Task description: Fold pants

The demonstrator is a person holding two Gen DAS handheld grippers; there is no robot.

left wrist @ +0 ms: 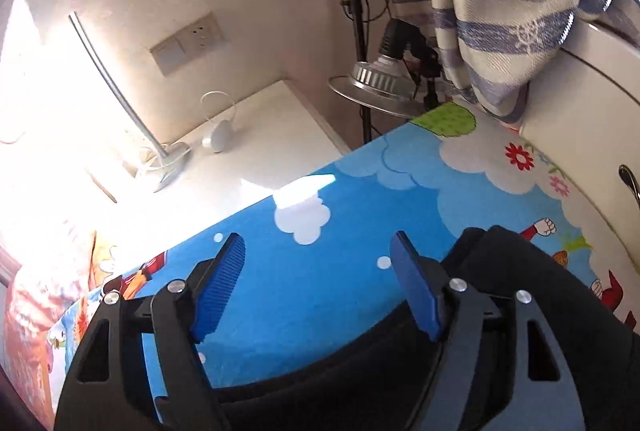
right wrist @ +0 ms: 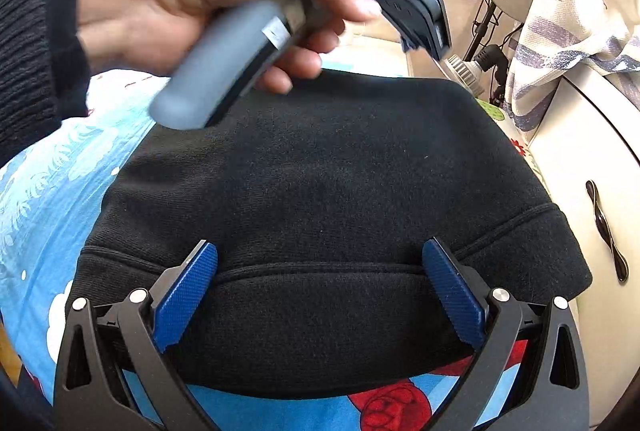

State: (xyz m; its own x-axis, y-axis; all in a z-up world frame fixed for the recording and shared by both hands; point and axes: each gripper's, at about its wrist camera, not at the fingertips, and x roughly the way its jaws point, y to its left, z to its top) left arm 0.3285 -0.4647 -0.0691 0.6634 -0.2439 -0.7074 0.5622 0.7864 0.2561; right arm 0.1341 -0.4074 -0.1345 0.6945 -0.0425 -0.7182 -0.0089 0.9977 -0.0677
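The black pants (right wrist: 328, 183) lie folded in a compact stack on the blue cartoon sheet (right wrist: 48, 199), waistband seam toward the camera. My right gripper (right wrist: 320, 263) is open just above the near waistband edge, blue pads on either side, holding nothing. In the left wrist view the pants (left wrist: 520, 311) show at the lower right. My left gripper (left wrist: 316, 251) is open and empty over the blue sheet (left wrist: 312, 291), raised beside the stack. In the right wrist view the person's hand holds the left gripper's grey handle (right wrist: 224, 67) above the pants' far edge.
A white cabinet (right wrist: 584, 167) with a dark handle borders the sheet on the right. A striped towel (left wrist: 500, 11) hangs above it. A lamp on a stand (left wrist: 384, 79) and a white bedside table (left wrist: 256, 139) with a desk lamp stand beyond the far edge.
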